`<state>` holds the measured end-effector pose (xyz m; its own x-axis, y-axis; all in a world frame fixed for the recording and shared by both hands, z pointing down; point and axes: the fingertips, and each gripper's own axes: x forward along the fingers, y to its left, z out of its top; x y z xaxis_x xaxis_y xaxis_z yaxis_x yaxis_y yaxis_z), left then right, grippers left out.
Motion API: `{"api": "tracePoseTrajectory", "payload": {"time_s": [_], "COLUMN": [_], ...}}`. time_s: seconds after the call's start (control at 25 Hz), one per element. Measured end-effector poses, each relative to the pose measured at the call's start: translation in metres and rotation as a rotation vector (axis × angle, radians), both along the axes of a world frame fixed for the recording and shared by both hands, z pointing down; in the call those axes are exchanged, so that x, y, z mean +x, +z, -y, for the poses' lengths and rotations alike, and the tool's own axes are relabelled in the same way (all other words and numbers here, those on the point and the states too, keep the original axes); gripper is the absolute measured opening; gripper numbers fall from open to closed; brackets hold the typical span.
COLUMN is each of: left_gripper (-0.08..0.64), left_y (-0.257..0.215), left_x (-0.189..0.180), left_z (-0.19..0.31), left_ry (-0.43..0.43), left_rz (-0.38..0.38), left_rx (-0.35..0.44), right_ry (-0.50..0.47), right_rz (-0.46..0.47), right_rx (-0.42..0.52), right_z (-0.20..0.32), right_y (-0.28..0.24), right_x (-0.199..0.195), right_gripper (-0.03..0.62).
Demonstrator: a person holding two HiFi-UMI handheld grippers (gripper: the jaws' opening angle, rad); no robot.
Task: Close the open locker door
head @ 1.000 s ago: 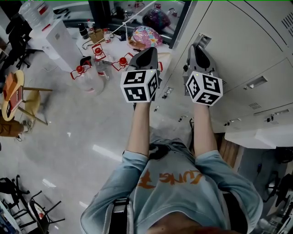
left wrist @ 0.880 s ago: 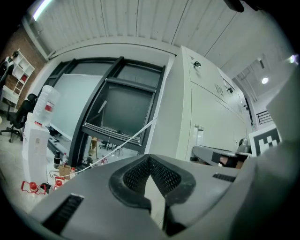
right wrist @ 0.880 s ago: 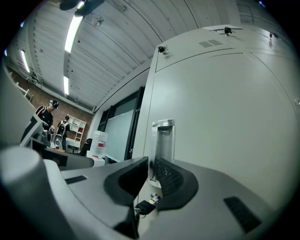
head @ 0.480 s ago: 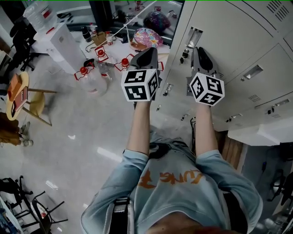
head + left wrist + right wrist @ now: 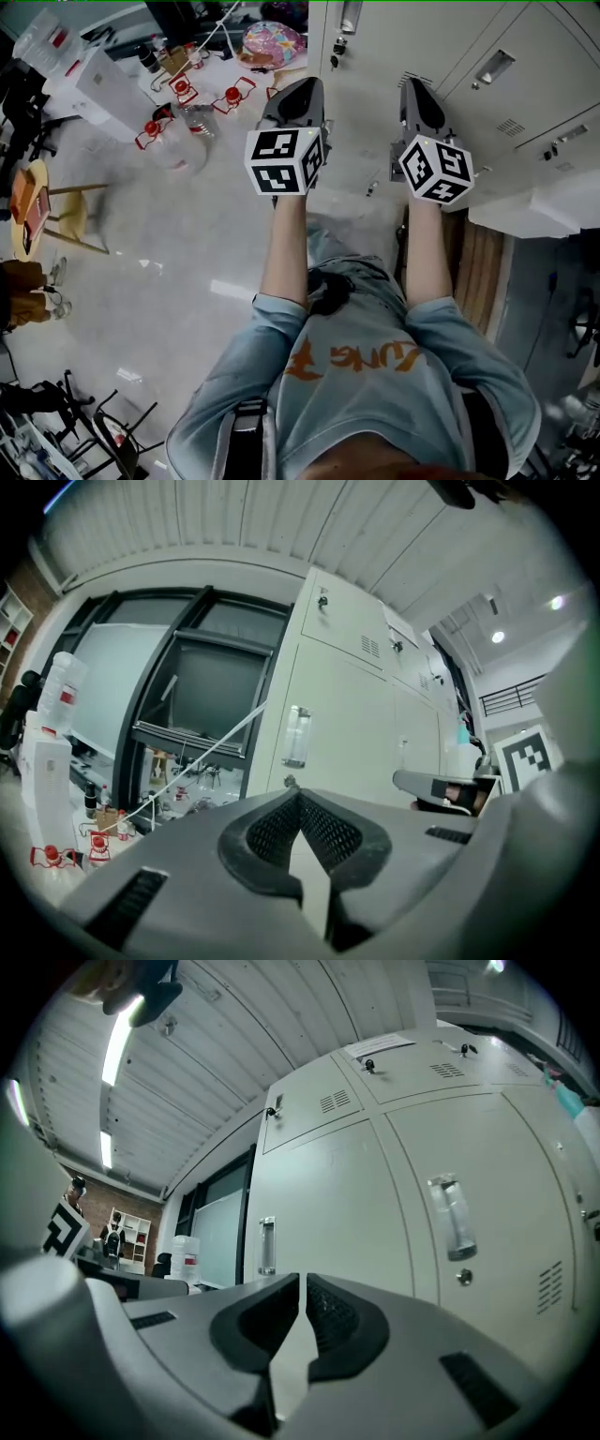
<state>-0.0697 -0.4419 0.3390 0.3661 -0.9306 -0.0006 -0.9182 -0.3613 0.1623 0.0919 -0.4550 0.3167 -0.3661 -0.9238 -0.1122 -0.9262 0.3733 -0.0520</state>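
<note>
Meanwhile the lockers (image 5: 422, 37) at upper right have drawn nearer (left hand-held gripper (image 5: 302, 94) pressed together, right hand-held gripper (image 5: 414, 92) just closing to an empty slit), so likely still approaching.

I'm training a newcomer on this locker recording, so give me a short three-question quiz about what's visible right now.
1. True or false: the left hand-held gripper grips a locker handle.
2. The caps of the water jugs on the floor are: A red, B blue, C green.
3. What sits atop the white water dispenser?
Key: 1 false, its jaws are together on nothing; 2 A; 3 a large water bottle.
</note>
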Motion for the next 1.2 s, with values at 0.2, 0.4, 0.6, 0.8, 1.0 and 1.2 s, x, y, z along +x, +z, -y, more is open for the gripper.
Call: {"api": "tracePoseTrajectory", "payload": {"time_s": [0.2,0.4,0.6,0.8,1.0,1.2], "left_gripper": [0.018,0.018,0.018,0.018,0.018,0.018], "left_y": [0.028,0.050,0.072,0.087,0.111,0.127], "left_x": [0.009,0.025,0.026,0.041,0.072,0.103], "left_z": [-0.020,-0.033,-0.036,-0.035,-0.041,-0.057], "left_ry": [0.025,0.042,0.063,0.067,0.127,0.225], "left_rz": [0.011,-0.003,-0.065,-0.085,-0.071,-0.050], "left_rx": [-0.038,-0.036,-0.083,-0.111,-0.152,-0.158], "right_ry": [0.078,0.113,0.115,0.141,0.172,0.193], "right_rz": [-0.036,-0.111,-0.193,-0.235,-0.241,-0.241], "right_rx": [-0.066,-0.120,-0.171,-0.205,-0.242,-0.268], "right_z": [-0.026,-0.040,-0.055,-0.065,-0.075,-0.093], "right_y": [0.027,0.052,0.072,0.085,0.108,0.126], "right_x": [0.035,0.045,0.039,0.061,0.079,0.087], "right_gripper": [0.043,0.043,0.043,0.043,0.043,0.043]}}
